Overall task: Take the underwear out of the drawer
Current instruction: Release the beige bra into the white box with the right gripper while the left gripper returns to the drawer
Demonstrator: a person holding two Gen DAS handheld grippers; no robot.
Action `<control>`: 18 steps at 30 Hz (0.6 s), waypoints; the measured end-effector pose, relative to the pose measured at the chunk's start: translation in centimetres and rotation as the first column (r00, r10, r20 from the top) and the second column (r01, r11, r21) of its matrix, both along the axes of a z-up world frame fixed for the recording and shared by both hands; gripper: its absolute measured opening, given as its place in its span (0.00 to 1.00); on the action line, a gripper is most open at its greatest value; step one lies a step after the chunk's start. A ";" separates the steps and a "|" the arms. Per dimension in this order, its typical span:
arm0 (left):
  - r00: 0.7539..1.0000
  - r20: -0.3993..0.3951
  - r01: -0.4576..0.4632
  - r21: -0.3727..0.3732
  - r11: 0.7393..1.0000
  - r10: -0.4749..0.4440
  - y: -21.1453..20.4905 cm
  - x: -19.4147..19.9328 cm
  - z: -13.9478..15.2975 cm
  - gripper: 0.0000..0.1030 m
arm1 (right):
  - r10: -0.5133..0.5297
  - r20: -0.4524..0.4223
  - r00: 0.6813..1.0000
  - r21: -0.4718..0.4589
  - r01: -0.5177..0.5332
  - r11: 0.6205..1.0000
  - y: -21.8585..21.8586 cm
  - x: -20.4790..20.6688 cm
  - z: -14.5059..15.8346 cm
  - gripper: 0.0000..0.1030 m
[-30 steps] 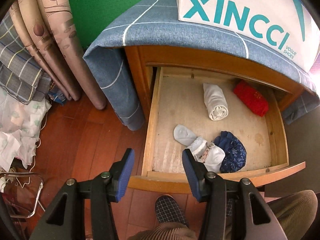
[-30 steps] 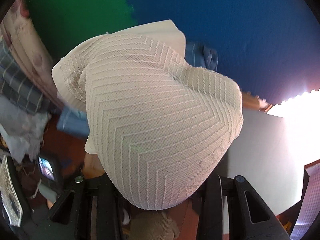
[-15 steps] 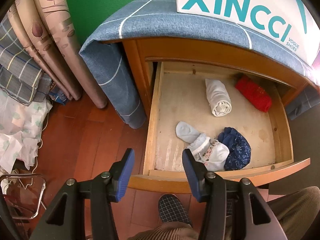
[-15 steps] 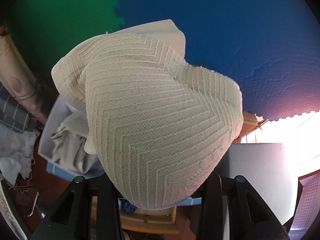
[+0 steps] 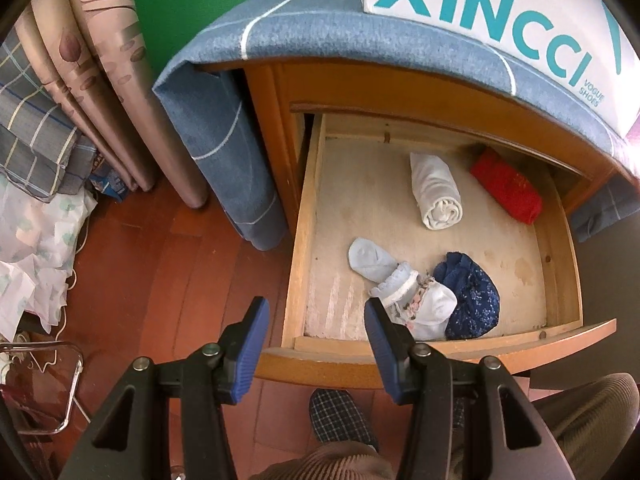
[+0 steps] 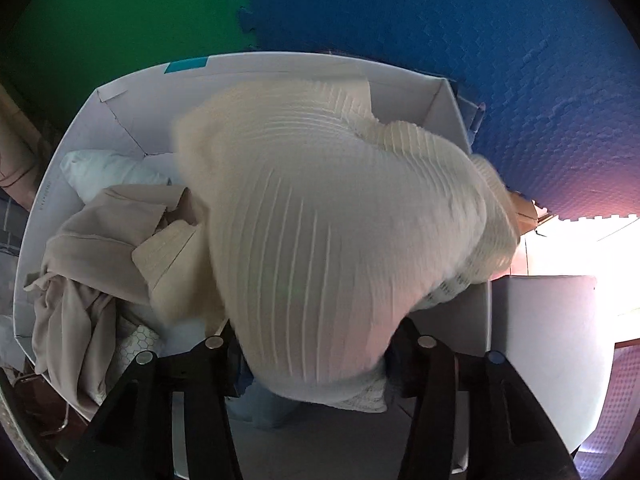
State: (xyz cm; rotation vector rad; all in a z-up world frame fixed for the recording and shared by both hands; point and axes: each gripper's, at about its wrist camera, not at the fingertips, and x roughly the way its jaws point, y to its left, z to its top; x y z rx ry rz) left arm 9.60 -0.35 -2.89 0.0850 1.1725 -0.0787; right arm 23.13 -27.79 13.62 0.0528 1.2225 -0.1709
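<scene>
Two grippers: your left gripper (image 5: 316, 322) hangs w/ fingers wide over the front edge of the pulled-out wooden drawer (image 5: 440, 346). Your right gripper (image 6: 316, 344) clamps the cream ribbed underwear (image 6: 340, 232) above a white cardboard box (image 6: 116, 108) of beige clothes (image 6: 92, 248).

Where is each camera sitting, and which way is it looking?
Left wrist: sits on the left tool, looking down into the open drawer of rolled garments; its open blue fingers, a checked slipper and corduroy legs show.
Right wrist: sits on the right tool, looking over the cream ribbed underwear it carries toward the white box of clothes; only black tool arms show.
Shared: that white box, the green wall.
</scene>
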 end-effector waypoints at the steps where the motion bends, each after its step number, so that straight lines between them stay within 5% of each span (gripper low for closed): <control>1: 1.000 -0.001 0.000 -0.002 1.000 0.000 0.0 0.0 0.0 0.49 | 0.004 -0.002 1.000 0.000 -0.004 1.000 0.2 0.1 0.0 0.54; 18: 1.000 -0.020 -0.004 -0.006 1.000 0.004 -0.1 0.1 -0.2 0.49 | 0.110 0.048 0.993 0.054 -0.112 0.992 2.6 -8.3 5.6 0.62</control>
